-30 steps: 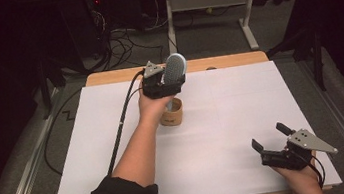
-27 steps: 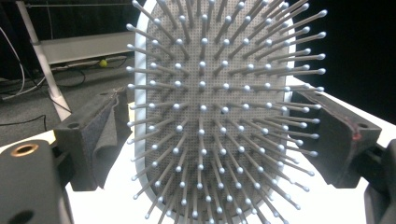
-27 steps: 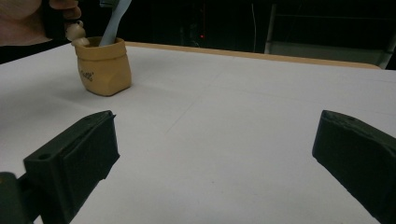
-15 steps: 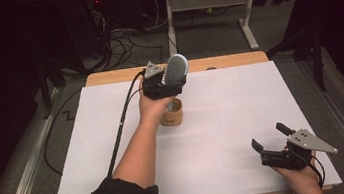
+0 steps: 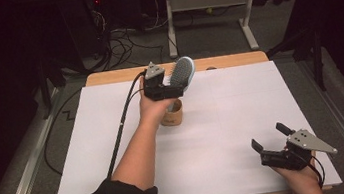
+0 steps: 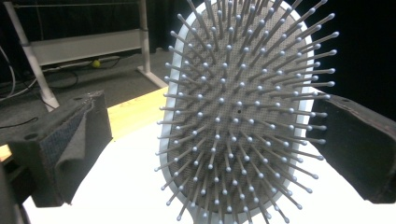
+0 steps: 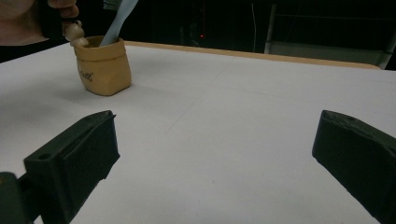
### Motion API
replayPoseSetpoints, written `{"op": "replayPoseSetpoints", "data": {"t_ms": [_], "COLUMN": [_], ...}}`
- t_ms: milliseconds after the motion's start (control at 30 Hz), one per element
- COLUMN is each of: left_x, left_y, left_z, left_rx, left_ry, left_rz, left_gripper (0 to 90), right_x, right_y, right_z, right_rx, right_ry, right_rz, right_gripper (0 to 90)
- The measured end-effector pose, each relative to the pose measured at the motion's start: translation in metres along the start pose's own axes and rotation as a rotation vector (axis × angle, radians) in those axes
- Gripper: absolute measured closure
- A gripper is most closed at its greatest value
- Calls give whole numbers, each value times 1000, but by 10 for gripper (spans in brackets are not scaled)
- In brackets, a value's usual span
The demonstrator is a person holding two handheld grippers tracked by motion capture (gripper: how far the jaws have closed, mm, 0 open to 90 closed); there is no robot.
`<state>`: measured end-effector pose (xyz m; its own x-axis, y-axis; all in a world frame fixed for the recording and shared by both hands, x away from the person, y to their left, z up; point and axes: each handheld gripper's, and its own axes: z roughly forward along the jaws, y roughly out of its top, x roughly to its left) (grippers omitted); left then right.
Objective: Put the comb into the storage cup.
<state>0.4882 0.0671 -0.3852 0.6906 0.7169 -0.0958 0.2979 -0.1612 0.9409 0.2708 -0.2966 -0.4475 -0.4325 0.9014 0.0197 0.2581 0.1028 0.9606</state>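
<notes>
Light blue hairbrush (image 5: 181, 73) standing handle-down in small tan sack-shaped cup (image 5: 173, 114) near far middle of white table (image 5: 241, 103), head tilted up and right above rim. Left gripper (image 5: 171, 91) hovering at brush head, jaws spread wide and just been opening; in left gripper view, bristled face (image 6: 243, 112) between both black pads, clear of left one, bristle tips close to right one, contact there hard to judge. Brush released, resting in cup on its own. Handle (image 7: 116, 21) seen in right gripper view poking from cup (image 7: 102, 65). Right gripper (image 5: 274, 145) low at near right corner, well apart from cup, jaws wide open, nothing between them.
</notes>
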Motion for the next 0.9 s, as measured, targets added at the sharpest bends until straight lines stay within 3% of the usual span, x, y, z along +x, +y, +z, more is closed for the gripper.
{"op": "replayPoseSetpoints", "data": {"t_ms": [367,900], "left_x": [-3,-2], "left_y": [0,-6], "left_z": [-5,-12], "left_rx": [-1,-26], "left_ry": [-16,-22], "left_rz": [5,-22], "left_gripper": [5,24], "right_x": [1,2], "right_y": [0,0], "right_z": [0,2], "right_rx": [1,3], "right_ry": [-1,-1], "right_rz": [-1,-4], "right_gripper": [9,9]}}
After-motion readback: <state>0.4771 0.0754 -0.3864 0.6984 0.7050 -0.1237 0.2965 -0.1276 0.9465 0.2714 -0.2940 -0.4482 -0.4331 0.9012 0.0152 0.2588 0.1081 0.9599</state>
